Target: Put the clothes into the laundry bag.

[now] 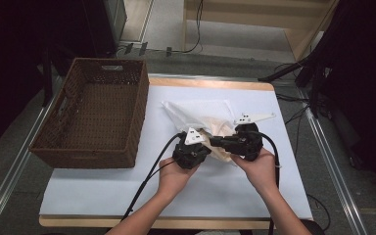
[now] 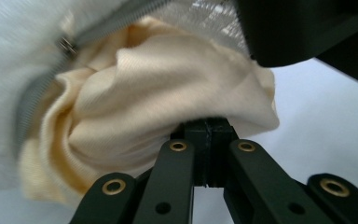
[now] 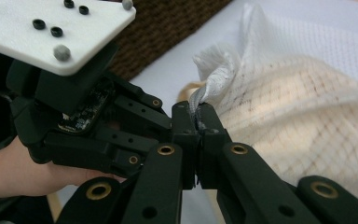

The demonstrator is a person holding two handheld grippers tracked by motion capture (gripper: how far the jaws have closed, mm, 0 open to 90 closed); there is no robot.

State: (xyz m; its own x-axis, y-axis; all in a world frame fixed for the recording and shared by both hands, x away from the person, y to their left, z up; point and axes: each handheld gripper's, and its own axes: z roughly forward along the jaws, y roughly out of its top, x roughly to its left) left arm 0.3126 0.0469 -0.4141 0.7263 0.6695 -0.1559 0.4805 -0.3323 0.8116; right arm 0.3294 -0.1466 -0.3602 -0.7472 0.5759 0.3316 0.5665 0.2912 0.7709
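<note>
Broadly, the white-covered desk [image 1: 103,191] carries the whole scene, and the rectangular brown woven wicker basket [image 1: 95,115] sitting on its far left part is the landmark for everything else. Just to the right of the basket lies a white mesh laundry bag with a grey zipper [image 1: 198,113], and a cream-yellow knitted garment [image 2: 168,88] bulges out of the bag's mouth on the side away from the basket.

Both tools work at that mouth, to the right of the basket and nearer the person. The left tool [image 2: 209,133] has its jaws pressed together on a fold of the cream garment. The right tool [image 3: 198,122] is likewise closed, pinching the white mesh edge of the bag beside the zipper.

Judging by this, the step in hand is getting the garment through the bag's opening; whether in or out I cannot tell for certain. The next move probably calls for the right tool to keep the mesh edge taut while the left works the cloth along, without snagging the knit on the zipper teeth.
</note>
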